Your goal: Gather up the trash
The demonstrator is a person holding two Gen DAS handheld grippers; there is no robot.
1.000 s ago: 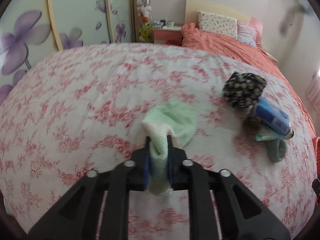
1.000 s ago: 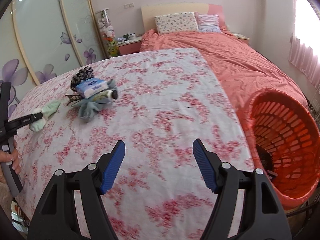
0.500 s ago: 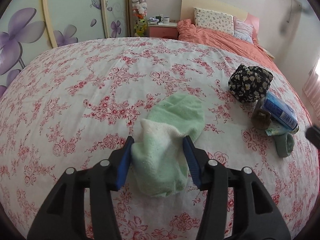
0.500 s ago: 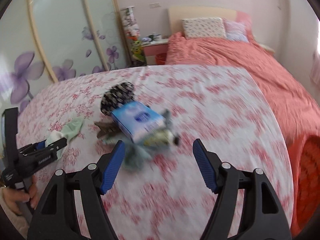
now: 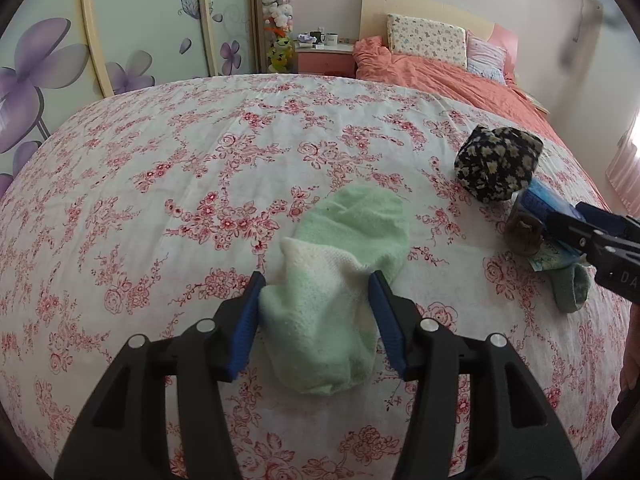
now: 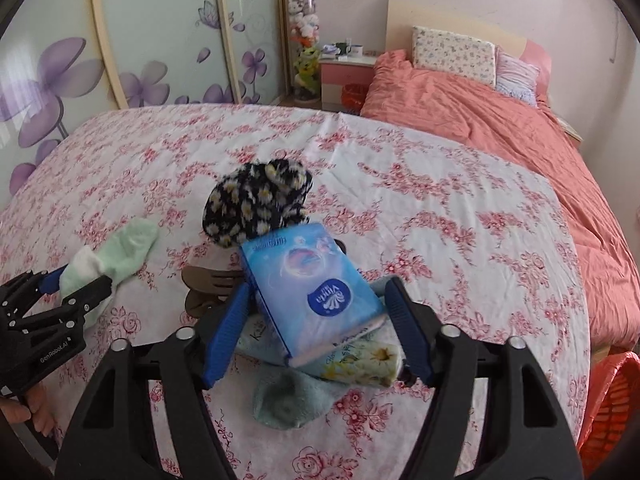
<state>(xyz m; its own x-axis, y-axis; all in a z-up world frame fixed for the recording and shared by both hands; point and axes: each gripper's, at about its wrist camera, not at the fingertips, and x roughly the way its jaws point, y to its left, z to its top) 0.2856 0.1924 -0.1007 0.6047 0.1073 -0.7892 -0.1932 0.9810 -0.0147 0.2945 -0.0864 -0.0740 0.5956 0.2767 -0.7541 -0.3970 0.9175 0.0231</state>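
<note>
Left gripper (image 5: 314,316) showing matte black angular arms with triangular cut-outs, blue ribbed pads lining the fingers, silver round screws glinting at the joints, right gripper (image 6: 316,330) wearing the same build, white lettering marking one black side

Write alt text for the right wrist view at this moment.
The right gripper, jaws open and just closing, straddles a blue tissue pack lying on a pile with a brown hair clip and a grey-green sock on a floral bedspread. At left, the left gripper brackets a pale green sock.
</note>
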